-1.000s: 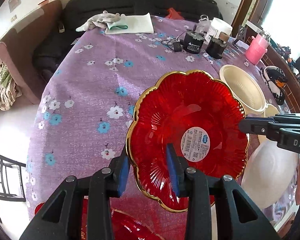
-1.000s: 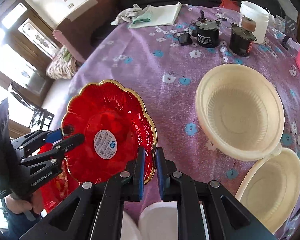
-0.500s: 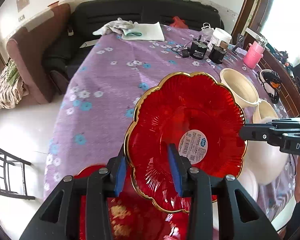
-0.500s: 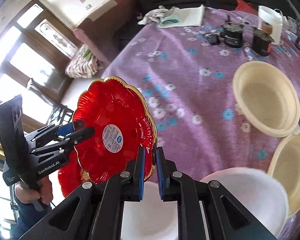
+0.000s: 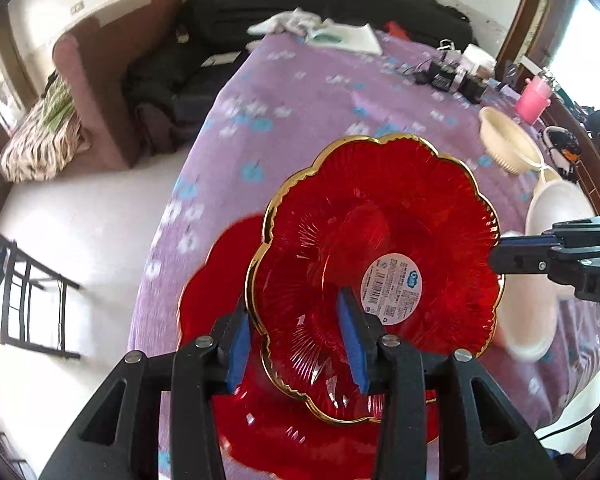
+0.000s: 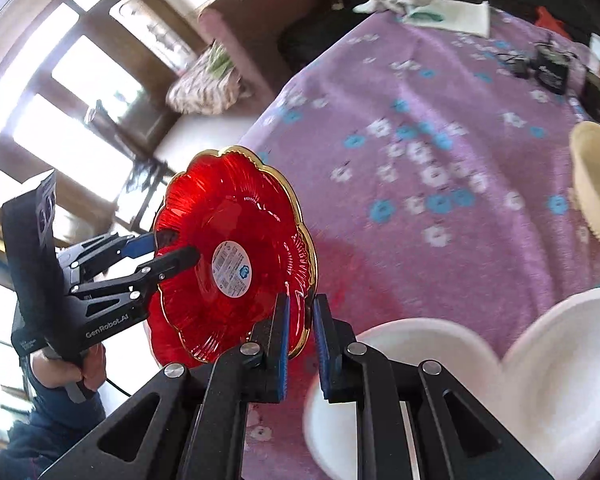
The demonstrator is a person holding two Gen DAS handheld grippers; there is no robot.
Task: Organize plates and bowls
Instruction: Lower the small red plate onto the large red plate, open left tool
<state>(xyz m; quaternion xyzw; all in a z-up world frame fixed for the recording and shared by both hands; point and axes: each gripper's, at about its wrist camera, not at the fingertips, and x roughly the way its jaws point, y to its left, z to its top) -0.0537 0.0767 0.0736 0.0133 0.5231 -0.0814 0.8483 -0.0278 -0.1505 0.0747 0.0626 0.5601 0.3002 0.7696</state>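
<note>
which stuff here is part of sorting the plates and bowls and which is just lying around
Part of the job:
- gold-rimmed red plate, between both tongs
- second red plate lying below it
- cream bowls
- white bowls

Lying about:
- pink cup
- black gadgets with cables
- folded white cloth
</note>
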